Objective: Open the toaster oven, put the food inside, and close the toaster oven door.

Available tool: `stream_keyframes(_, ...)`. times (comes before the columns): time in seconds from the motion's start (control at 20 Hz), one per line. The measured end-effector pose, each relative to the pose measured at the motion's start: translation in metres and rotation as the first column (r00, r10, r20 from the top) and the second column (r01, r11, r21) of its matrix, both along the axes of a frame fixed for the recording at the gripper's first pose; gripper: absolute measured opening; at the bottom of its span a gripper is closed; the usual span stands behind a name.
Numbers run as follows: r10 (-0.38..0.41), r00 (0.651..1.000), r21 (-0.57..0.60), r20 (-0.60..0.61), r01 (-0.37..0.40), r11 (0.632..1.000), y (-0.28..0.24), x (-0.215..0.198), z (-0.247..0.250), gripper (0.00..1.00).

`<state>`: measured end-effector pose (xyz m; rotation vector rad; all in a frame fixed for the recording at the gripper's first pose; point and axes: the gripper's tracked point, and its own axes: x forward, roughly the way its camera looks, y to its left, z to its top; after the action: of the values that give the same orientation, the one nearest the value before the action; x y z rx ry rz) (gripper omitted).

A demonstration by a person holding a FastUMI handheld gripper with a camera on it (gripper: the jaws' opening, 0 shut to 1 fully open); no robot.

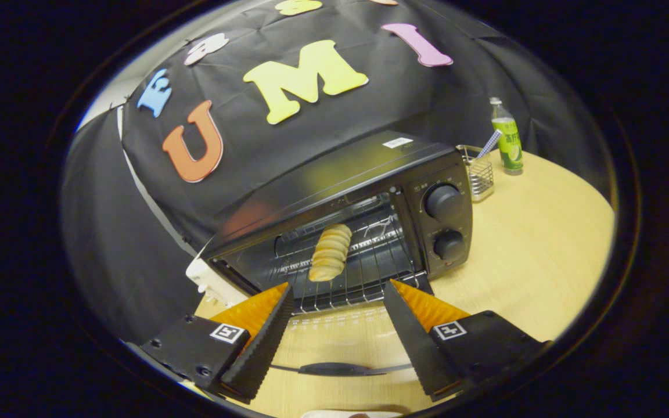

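Gripper view is showing the toaster oven (346, 226) standing open on the worktop (532, 255), its glass door (334, 342) lying flat toward the jaws, handle nearest. The food (330, 253), a ridged bread roll, is resting lengthwise on the wire rack (363, 278) inside, just beyond the fingertips. The gripper (337, 302) is hanging above the door with jaws apart and holding nothing, likely so the door can be lifted next. A wire basket (479, 174) and a bottle (507, 139) are standing behind the oven, well clear.
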<state>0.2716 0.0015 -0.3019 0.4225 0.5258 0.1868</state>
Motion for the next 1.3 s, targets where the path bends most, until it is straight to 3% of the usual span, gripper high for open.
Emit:
stream_keyframes(0.2,0.018,0.999,-0.126,0.031,-0.014,0.992,0.011,-0.036,0.022,1.00)
stream_keyframes(0.35,-0.002,0.997,-0.239,0.076,0.020,0.971,0.009,-0.057,0.037,1.00)
stream_keyframes(0.55,0.005,0.997,-0.273,0.074,0.016,0.962,0.025,-0.082,0.035,1.00)
stream_keyframes(0.8,0.033,0.999,-0.317,0.008,-0.029,0.948,0.048,-0.093,-0.001,1.00)
stream_keyframes(1.3,-0.019,0.982,-0.298,-0.185,-0.038,0.954,0.048,-0.100,-0.104,1.00)
